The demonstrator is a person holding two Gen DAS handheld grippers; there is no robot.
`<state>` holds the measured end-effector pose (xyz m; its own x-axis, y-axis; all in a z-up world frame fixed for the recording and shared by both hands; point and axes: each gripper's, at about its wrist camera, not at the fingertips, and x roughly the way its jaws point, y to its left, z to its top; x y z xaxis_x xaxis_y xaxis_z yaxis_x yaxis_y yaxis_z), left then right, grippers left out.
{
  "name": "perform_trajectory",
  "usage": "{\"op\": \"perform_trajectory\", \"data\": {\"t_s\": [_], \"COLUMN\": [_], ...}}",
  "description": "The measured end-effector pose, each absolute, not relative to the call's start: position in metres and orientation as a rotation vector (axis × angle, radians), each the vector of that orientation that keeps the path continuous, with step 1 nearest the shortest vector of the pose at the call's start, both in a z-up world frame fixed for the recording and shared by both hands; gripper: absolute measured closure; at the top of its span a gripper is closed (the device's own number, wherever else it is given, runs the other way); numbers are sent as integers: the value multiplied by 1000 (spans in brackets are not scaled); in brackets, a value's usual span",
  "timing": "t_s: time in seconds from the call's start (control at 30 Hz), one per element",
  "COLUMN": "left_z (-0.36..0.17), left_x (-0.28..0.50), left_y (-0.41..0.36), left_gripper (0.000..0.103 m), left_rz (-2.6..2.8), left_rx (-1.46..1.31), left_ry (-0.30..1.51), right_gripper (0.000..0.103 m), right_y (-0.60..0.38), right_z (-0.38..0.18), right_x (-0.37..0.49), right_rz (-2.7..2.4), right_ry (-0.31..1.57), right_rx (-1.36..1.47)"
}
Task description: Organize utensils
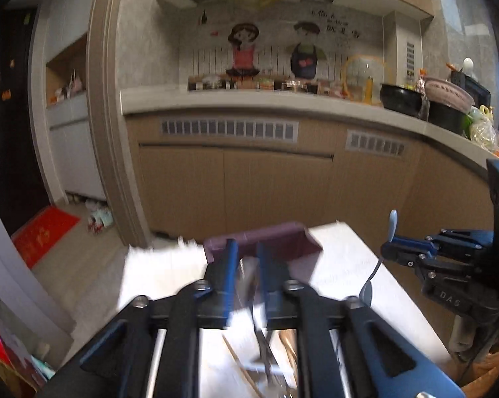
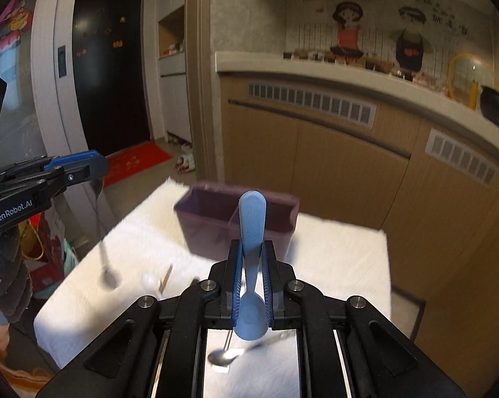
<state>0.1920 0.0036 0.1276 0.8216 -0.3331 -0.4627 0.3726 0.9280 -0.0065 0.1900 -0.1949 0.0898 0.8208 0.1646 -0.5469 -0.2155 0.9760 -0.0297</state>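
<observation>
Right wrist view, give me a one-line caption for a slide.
Right tongs grip a blue spoon before the purple bin on a white-covered table.

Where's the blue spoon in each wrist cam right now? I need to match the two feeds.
Left wrist: the blue spoon is at the right edge, hanging bowl-down from the right gripper.
Right wrist: the spoon is centre frame, clamped between the fingers, handle pointing up and away.
Shared landmark: the purple organizer box on the white table.
</observation>
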Motion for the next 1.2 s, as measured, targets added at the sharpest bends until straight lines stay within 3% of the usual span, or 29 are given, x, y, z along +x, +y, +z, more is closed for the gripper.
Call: {"op": "perform_trajectory", "data": {"t_s": [0.23,0.37,0.43,0.5,0.83,1.0,1.2], "left_z": [169,164,145,118,-36,-63,-59], "left_x": [229,247,252,255,233,227,233], "left_y": [-6,-8,-9,-6,40,54,47], "left_gripper": [95,91,62,51,48,48,48], "left_rz": [-364,-395,-406,-414,-389,-369,-463], "left_rx": [95,102,129,148,48,-46,-120], "left_ry": [382,455,546,643,1166,1229,1222], "right_gripper": [91,91,91,91,91,91,91], "right_y": [-193,-195,-196,-198,-202,-201,-201], "right_z": [140,146,140,128,50,13,-7], "right_x": [231,261,267,267,225,214,210], "right_rz": [174,171,173,181,290,311,305], "right_ry": [453,462,480,514,763,882,920], "right_rx": [-106,-76,-63,-57,-28,-10,10]}}
